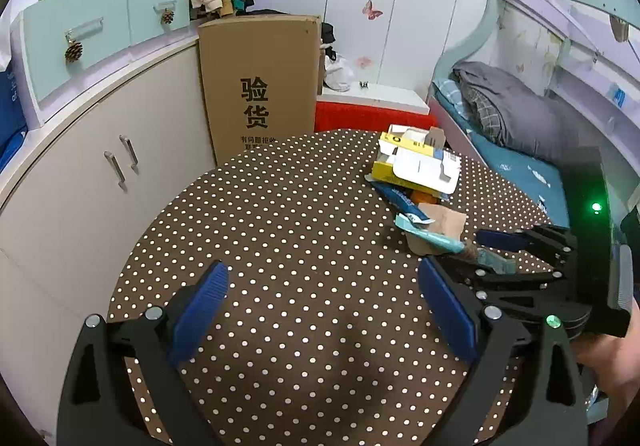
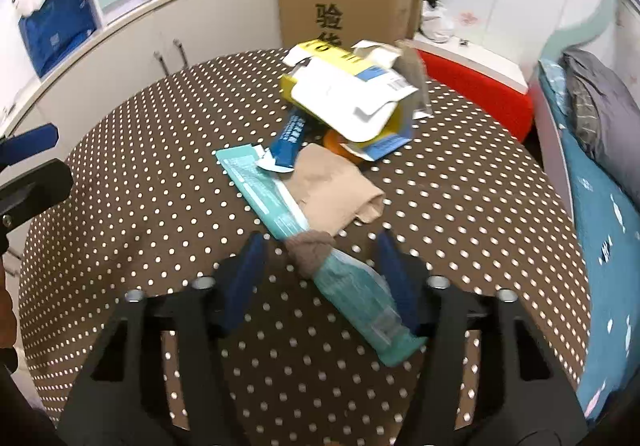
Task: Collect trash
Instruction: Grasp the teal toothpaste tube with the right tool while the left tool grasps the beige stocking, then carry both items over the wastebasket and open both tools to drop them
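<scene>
A heap of trash lies on the round table with the brown dotted cloth (image 2: 140, 166). At the back is a torn yellow and white carton (image 2: 348, 94). Nearer are a blue sachet (image 2: 290, 142) and a beige folded piece (image 2: 332, 186). A long teal wrapper (image 2: 272, 198) has a brown wad (image 2: 312, 250) lying across it. My right gripper (image 2: 320, 240) straddles the wrapper's near end. The wrapper lies against the right-hand pad, and a gap shows at the other pad. In the left wrist view my left gripper (image 1: 323, 268) hangs open over bare cloth, left of the right gripper (image 1: 480, 250).
A tall cardboard box (image 1: 260, 86) and a red bench (image 1: 372, 118) stand behind the table. Cream cabinets (image 1: 100, 174) run along the left. A bed with blue sheets (image 1: 520, 166) borders the right side. A hand (image 1: 612, 362) holds the right tool.
</scene>
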`<state>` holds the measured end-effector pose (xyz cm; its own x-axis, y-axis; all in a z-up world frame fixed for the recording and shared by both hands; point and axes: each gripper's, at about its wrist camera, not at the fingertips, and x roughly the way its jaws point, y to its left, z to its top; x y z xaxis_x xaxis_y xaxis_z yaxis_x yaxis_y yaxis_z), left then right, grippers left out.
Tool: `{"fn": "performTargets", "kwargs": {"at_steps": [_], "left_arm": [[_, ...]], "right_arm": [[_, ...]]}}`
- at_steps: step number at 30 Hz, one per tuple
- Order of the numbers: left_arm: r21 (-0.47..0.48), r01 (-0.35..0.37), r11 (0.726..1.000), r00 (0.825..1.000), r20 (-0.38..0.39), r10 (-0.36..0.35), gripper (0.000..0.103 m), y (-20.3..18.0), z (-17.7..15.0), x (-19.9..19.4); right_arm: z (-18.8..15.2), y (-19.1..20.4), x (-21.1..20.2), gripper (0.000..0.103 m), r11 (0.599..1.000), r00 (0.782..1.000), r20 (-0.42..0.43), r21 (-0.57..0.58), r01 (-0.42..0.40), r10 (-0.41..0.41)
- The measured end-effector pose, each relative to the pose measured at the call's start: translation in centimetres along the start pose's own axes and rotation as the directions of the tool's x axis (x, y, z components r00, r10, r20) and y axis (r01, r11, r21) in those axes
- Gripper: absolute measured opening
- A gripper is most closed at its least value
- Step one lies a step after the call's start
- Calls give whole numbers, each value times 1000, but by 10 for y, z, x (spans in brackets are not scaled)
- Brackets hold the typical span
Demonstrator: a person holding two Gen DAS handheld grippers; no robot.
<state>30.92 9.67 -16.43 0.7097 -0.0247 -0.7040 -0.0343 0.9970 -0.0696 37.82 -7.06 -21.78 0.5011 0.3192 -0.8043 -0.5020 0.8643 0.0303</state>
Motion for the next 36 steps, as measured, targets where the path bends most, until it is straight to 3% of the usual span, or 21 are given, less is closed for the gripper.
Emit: {"fn": "performTargets", "kwargs": {"at_steps": [1, 4, 12, 23, 26, 27, 28, 30, 36], "left_arm": [[2, 1, 1000, 1000, -4, -1, 93, -1, 0, 2], [16, 6, 1000, 1000, -14, -5, 93, -9, -1, 8], [83, 69, 994, 996, -60, -65, 93, -44, -4, 34], [157, 113, 981, 987, -129, -93, 93, -94, 11, 97], [138, 138, 981, 983, -143, -118, 63, -98, 16, 106], [139, 150, 979, 981, -146, -130, 45, -99, 17, 105], [129, 173, 976, 976, -159, -151, 39, -99, 18, 104], [96, 221, 970, 963, -175, -202, 35, -96, 16, 101], [66, 260, 963, 950, -194, -244, 32, -85, -8, 76]], "right_arm": [[0, 1, 2, 30, 1000, 1000, -6, -5, 1, -1], [-2, 1, -3, 20, 1000, 1000, -3, 2, -30, 30], [-39, -22, -37, 20, 985, 993, 22, 126, -114, 112], [-73, -71, -69, 20, 938, 988, 118, 318, -136, 103], [-76, -73, -75, 20, 930, 985, 138, 337, -144, 103], [-77, -73, -77, 20, 929, 984, 144, 340, -146, 101], [-77, -74, -79, 20, 927, 983, 150, 343, -149, 102], [-77, -75, -83, 20, 923, 981, 162, 352, -156, 103], [-84, -79, -94, 20, 914, 980, 179, 375, -152, 90]]}}
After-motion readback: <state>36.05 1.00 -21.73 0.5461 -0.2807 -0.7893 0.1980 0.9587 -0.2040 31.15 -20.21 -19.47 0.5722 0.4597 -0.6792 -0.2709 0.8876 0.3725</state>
